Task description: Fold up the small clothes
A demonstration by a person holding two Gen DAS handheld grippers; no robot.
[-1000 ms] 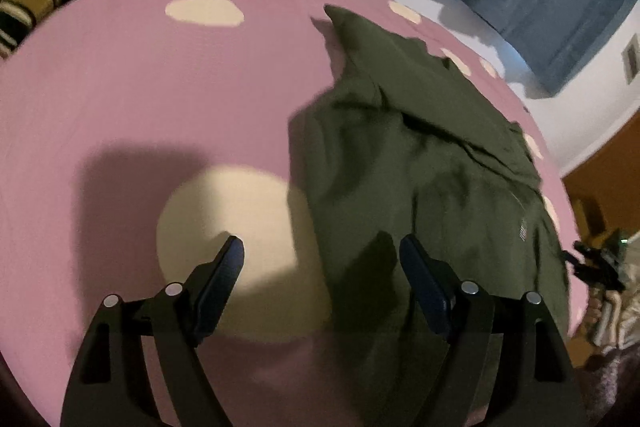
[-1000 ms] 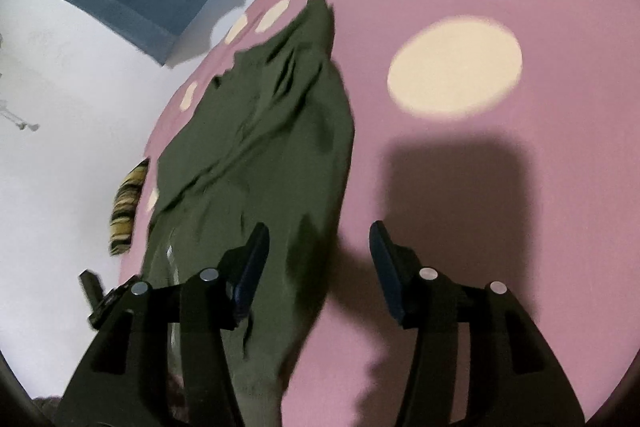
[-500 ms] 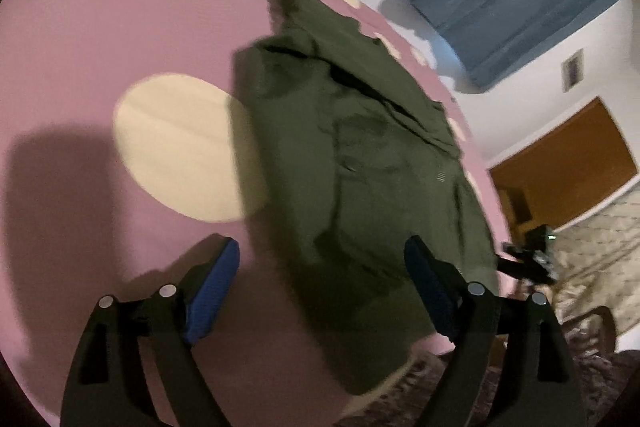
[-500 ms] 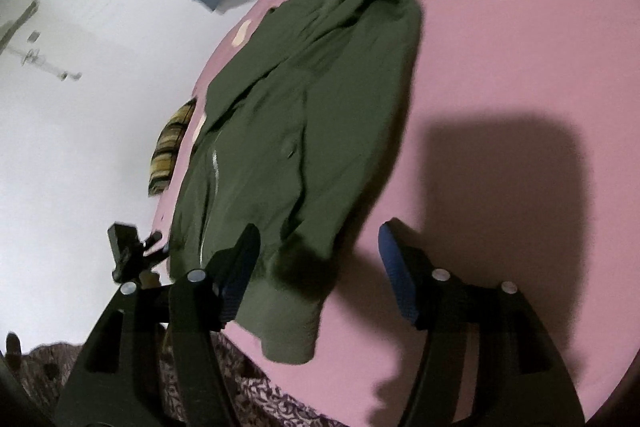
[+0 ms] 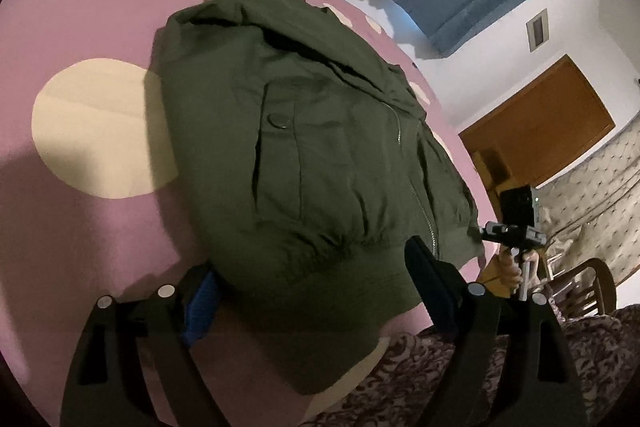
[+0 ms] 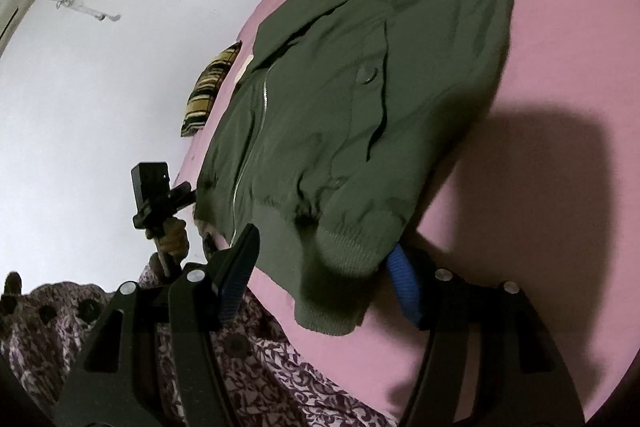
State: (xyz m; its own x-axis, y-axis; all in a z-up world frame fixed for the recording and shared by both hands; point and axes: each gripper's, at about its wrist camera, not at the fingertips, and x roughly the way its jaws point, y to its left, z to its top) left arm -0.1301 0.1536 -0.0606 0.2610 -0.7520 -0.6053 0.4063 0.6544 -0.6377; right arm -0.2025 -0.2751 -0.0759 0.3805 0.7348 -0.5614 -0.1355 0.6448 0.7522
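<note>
Pulled back to the near hem, the left gripper [image 5: 316, 279] gapes wide, empty, straddling the olive jacket [image 5: 320, 155] lying flat on the pink bedspread [image 5: 80, 207]. Right view: the right gripper [image 6: 324, 267], likewise wide and empty, brackets the ribbed cuff [image 6: 340, 299]; soft, limp fabric, best pinched at the hem corners.

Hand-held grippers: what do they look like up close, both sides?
Both match. The left hand-held gripper and right hand-held gripper each have two matte black angular fingers with triangular cut-outs and round silver rivet heads. The finger pads are ribbed blue on the inner faces. No cables, markings or sleeves are visible.
</note>
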